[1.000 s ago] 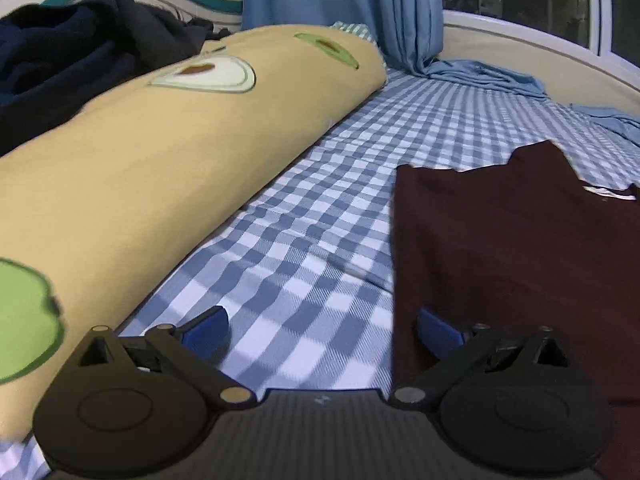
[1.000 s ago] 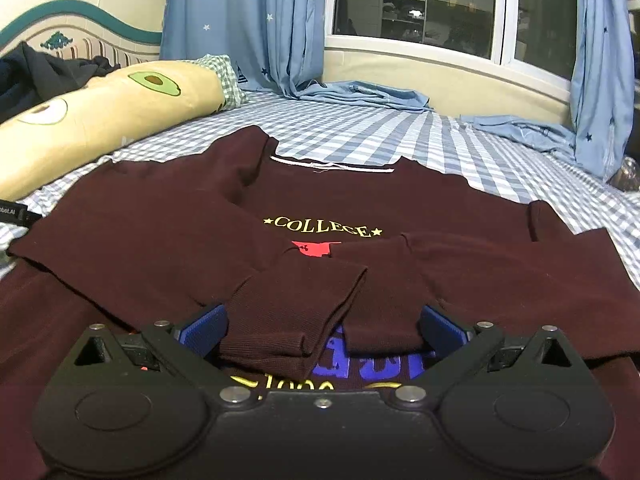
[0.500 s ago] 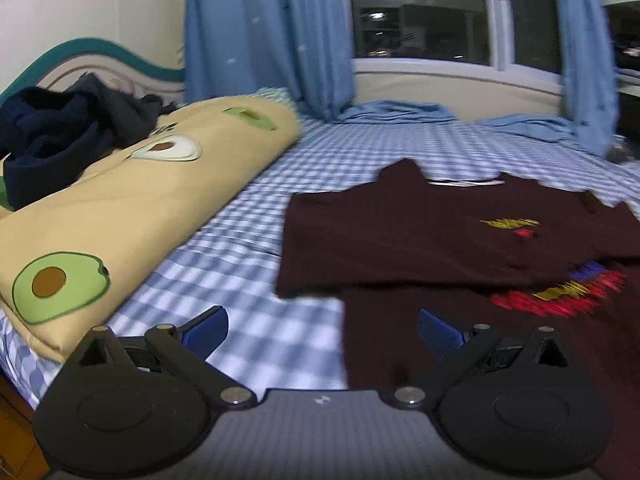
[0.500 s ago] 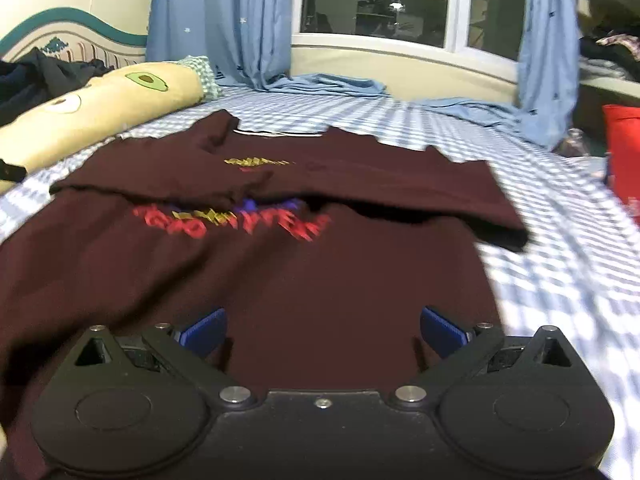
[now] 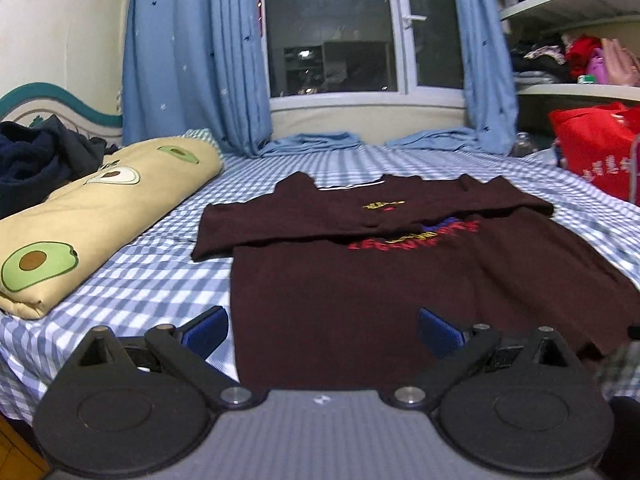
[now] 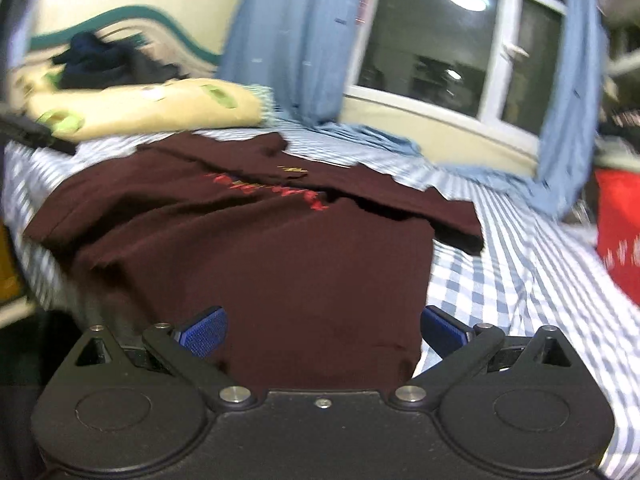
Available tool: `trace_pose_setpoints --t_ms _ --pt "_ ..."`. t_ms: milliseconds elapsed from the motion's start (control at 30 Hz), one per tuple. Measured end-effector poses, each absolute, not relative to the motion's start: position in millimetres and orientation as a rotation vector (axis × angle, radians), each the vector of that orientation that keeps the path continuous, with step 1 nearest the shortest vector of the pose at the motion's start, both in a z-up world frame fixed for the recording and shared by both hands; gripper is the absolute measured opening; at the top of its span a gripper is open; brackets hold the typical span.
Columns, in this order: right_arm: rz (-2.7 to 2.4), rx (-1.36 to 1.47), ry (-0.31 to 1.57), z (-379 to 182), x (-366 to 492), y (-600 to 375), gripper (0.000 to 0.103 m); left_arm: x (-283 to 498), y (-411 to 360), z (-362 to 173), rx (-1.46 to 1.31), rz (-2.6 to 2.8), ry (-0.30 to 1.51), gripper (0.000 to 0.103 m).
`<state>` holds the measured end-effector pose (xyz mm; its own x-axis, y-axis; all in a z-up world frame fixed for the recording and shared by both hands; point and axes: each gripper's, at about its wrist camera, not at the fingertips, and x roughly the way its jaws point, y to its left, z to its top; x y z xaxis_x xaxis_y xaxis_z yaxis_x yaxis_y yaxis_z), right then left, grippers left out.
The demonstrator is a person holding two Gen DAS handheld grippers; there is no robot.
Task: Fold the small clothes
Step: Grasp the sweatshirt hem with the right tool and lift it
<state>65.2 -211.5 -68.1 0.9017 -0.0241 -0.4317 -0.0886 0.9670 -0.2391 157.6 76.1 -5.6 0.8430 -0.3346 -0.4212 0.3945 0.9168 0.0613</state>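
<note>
So, a maroon sweatshirt is seen laid flat on the bed, which is covered in a blue-and-white checked sheet, with both sleeves folded across the chest so the printed lettering is partly hidden. The left tongs are held released, blue pads spread wide, just above the hem at the sweatshirt's left corner; nothing is pinched between them, and 1 pad sits over the sheet while the other sits over the fabric. The right tongs are also left wide apart and grasping nothing, hovering over the lower right part of the sweatshirt, though that view is pretty blurred. A long yellow avocado pillow is seen lying beside the garment on the left, apart from it, with a pile of dark clothes behind it by the headboard. Blue curtains are hung at the window past the far edge of the bed, and a red bag is parked off to the right.
</note>
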Motion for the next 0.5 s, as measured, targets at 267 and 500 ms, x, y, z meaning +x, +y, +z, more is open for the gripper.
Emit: trace_pose_setpoints --t_ms 267,500 --pt "-0.028 -0.485 0.481 -100 65 -186 0.103 122 65 -25 0.200 -0.417 0.410 0.102" --pt "-0.147 -0.714 0.454 -125 81 -172 0.102 100 62 -39 0.243 -0.434 0.400 0.102"
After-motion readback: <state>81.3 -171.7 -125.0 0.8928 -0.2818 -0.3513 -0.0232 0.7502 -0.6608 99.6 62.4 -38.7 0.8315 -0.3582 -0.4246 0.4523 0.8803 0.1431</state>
